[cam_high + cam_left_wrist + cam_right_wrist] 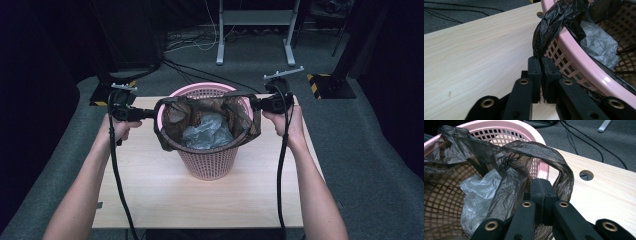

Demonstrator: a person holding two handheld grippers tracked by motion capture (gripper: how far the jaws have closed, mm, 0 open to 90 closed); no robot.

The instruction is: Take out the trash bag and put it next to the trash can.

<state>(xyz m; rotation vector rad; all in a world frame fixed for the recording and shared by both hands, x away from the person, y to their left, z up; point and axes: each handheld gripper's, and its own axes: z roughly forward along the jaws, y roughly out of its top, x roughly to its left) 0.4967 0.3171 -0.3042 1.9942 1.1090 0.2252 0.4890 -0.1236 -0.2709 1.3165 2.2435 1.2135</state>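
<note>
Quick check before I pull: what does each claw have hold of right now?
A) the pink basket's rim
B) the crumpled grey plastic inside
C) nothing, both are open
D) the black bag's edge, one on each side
D: the left claw and the right claw are each shut on a bunched edge of the black bag, stretched across the pink basket.
</note>
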